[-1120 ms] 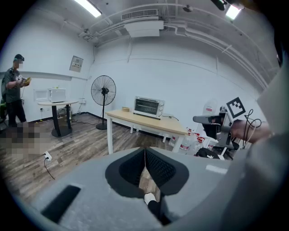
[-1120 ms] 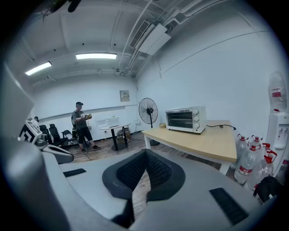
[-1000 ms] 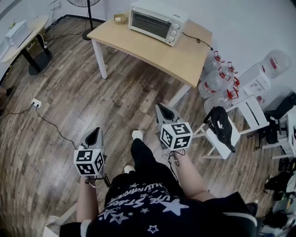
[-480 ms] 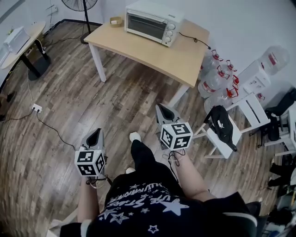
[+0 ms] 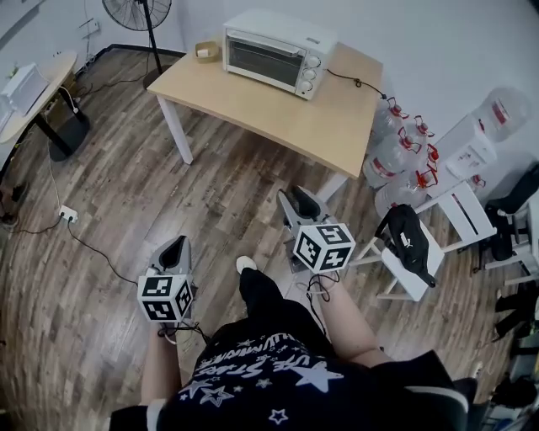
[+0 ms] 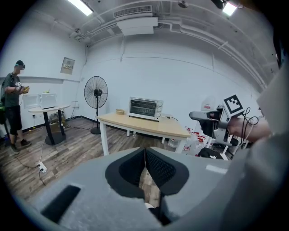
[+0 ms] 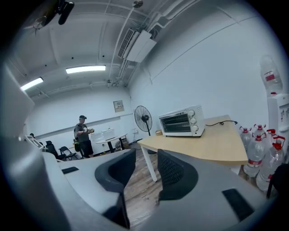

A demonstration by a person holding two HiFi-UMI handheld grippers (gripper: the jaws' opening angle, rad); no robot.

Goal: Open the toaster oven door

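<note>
A white toaster oven (image 5: 274, 42) stands at the far edge of a light wooden table (image 5: 286, 105), its glass door closed. It also shows in the left gripper view as the toaster oven (image 6: 145, 108) and in the right gripper view as the toaster oven (image 7: 181, 122), in both far ahead. My left gripper (image 5: 174, 247) hangs low over the floor, well short of the table, jaws shut and empty (image 6: 145, 151). My right gripper (image 5: 296, 199) is nearer the table's front edge but still apart from it. Its jaws are opening, with nothing between them (image 7: 145, 158).
Several water bottles (image 5: 396, 151) stand on the floor right of the table. A white chair (image 5: 455, 210) carries a black bag (image 5: 408, 240). A pedestal fan (image 5: 139, 13) and a round side table (image 5: 34, 93) are at the left. A person (image 6: 13, 108) stands far left.
The table and oven sit lower and nearer in the head view. My right gripper's jaws have parted. The left gripper holds about the same place.
</note>
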